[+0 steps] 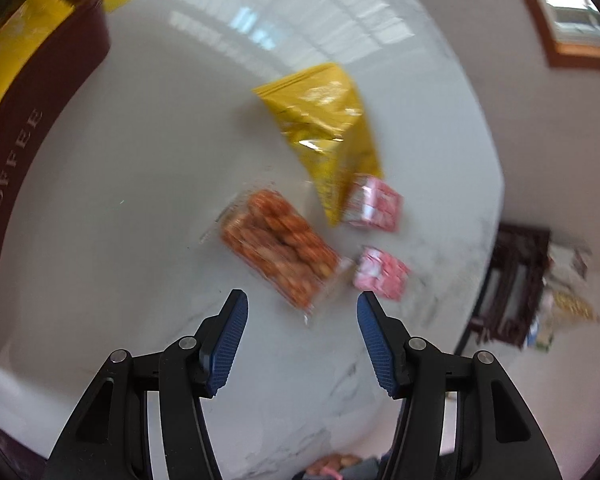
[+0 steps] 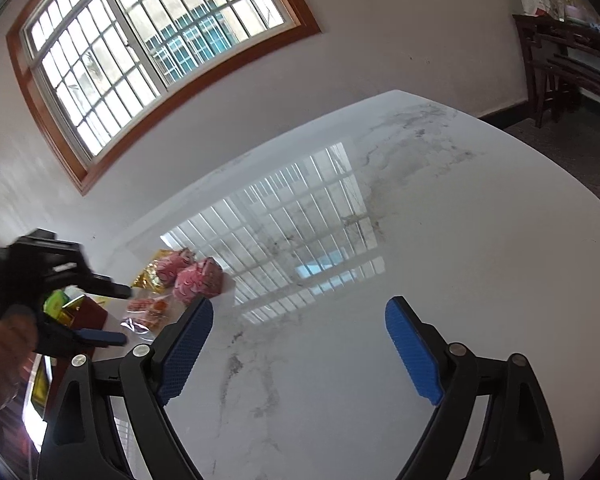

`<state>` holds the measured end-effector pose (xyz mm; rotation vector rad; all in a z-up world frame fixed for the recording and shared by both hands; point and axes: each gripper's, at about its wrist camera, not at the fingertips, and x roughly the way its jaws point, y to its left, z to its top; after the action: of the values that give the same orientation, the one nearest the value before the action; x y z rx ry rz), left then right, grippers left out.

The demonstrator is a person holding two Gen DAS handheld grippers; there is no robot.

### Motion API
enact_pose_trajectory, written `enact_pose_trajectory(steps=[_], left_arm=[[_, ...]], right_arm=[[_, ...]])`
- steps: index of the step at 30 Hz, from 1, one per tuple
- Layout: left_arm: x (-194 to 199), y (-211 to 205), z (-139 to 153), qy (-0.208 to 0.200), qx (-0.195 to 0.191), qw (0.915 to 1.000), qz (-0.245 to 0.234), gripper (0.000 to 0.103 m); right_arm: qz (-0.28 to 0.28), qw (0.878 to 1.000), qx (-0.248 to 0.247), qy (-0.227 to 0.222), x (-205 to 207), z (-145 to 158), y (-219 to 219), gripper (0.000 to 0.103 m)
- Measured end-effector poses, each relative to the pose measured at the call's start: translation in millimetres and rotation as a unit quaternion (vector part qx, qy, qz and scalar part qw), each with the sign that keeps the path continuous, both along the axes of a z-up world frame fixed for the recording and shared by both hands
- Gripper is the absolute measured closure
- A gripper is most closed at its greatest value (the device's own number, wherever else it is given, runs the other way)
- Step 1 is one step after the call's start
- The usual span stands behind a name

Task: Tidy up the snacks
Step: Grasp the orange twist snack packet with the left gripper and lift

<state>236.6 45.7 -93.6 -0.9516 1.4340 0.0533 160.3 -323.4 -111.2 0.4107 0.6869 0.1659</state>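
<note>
The step in hand looks like the approach to a pick: the left gripper (image 1: 302,316) hangs over the white marble table (image 1: 140,208) with its blue pads partly apart and nothing between them, aimed down at the loose snacks in the centre of the left wrist view. Nearest its fingertips, just above them in the frame, lies a clear packet of orange-brown snacks (image 1: 278,246), blurred, so its contents cannot be read closely. One yellow foil bag (image 1: 324,128) lies beyond it toward the upper middle, its lower corner touching or overlapping the upper of two small pink packets (image 1: 374,204); the second pink packet (image 1: 380,272) sits just right of the clear packet. That makes four loose items: one clear, one yellow, two pink. Along the left edge curves a dark maroon box (image 1: 44,128) lettered TOFFEE, with yellow packaging already inside it at the upper left, which is probably where the snacks are being gathered. The right gripper (image 2: 300,344) stands wide and empty over a bare stretch of table at the lower middle of its own view, well apart from the snacks, which show small at its middle left. The next move likely calls for lowering the left gripper around the clear packet, closing gently on its crinkly wrapper, and carrying it to the box.
</note>
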Motion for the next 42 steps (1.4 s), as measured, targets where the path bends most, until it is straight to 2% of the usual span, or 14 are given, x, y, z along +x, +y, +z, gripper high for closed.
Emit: enact_pose_trajectory(steps=[5,10,12,15,21,27,28,30,32,35,37,39,42], left_arm=[[10,-14,-8,0.036,0.05,0.9979,0.023,0.045],[15,-19,-5,0.041,0.081,0.9936,0.068,0.045],[17,-20,-2,0.045,0.093,0.9922,0.07,0.045],[25,-27,-5,0.059,0.109,0.991,0.05,0.045],[25,-35,-2,0.048,0.135,0.9895,0.02,0.045],[41,-61,-3,0.055,0.178,0.9811,-0.054,0.046],[41,-63,-3,0.052,0.184,0.9797,-0.061,0.046],[40,-69,-2,0.048,0.202,0.9756,-0.071,0.058],[38,-72,-1,0.035,0.213,0.9725,-0.089,0.059],[28,-69,0,0.016,0.216,0.9706,-0.104,0.059],[13,-65,1,-0.007,0.204,0.972,-0.115,0.059],[2,-62,2,-0.027,0.203,0.9694,-0.135,0.059],[-19,-53,1,-0.052,0.179,0.9713,-0.148,0.059]], right_arm=[[0.013,1.0,0.005,-0.011,-2,2,2,0.015],[0.02,1.0,0.011,-0.021,-4,4,2,0.013],[0.022,0.999,0.012,-0.025,-5,5,2,0.012],[0.022,0.999,0.013,-0.028,-5,6,2,0.011],[0.019,0.999,0.014,-0.03,-5,5,1,0.01],[0.017,0.999,0.015,-0.029,-5,5,0,0.009],[0.016,0.999,0.015,-0.029,-5,5,0,0.009],[0.015,0.999,0.015,-0.028,-4,4,0,0.009],[0.014,0.999,0.016,-0.027,-5,4,-1,0.008],[0.011,0.999,0.018,-0.024,-3,4,-3,0.008],[0.008,1.0,0.019,-0.022,-3,3,-4,0.007],[0.009,1.0,0.018,-0.019,-2,2,-4,0.007],[0.012,1.0,0.014,-0.013,-1,1,-2,0.007]])
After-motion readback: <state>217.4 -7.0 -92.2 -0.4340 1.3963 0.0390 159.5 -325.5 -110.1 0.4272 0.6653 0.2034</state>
